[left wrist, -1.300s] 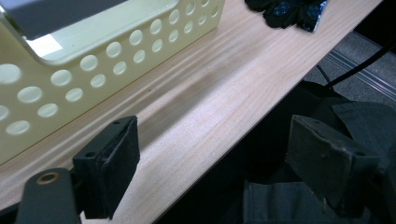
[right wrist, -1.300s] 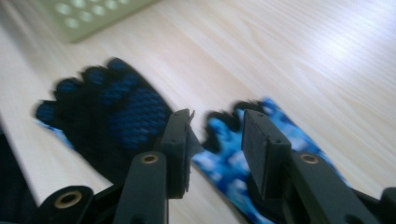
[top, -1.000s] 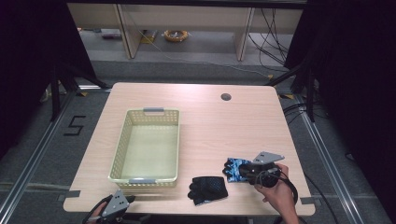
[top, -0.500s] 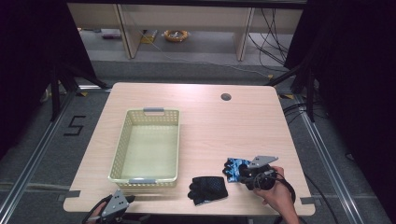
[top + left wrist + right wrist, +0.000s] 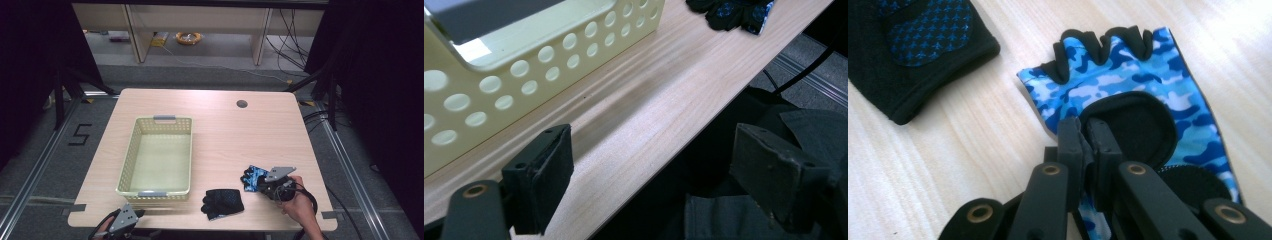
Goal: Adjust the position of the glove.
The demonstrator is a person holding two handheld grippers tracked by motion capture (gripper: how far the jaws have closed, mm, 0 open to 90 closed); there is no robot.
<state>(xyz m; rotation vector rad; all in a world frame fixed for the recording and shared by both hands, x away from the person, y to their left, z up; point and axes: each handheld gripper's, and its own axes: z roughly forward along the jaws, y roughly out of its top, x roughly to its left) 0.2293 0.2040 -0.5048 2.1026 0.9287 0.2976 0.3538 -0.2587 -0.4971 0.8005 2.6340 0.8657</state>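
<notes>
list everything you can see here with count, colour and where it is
table: 1, light wood, centre of the high view, with a small dark round hole near its far right
basket: 1, pale yellow with round holes and grey handles, left half of the table
black glove: 1, black with blue dotted palm, near edge of the table, right of the basket
blue glove: 1, blue camouflage with black trim, right of the black glove, its cuff edge pinched in the right gripper
shelf unit: 1, beige, on the floor beyond the table
left gripper: 1, black, jaws open, at the near left table edge
right gripper: 1, black, jaws just closed on the blue glove
</notes>
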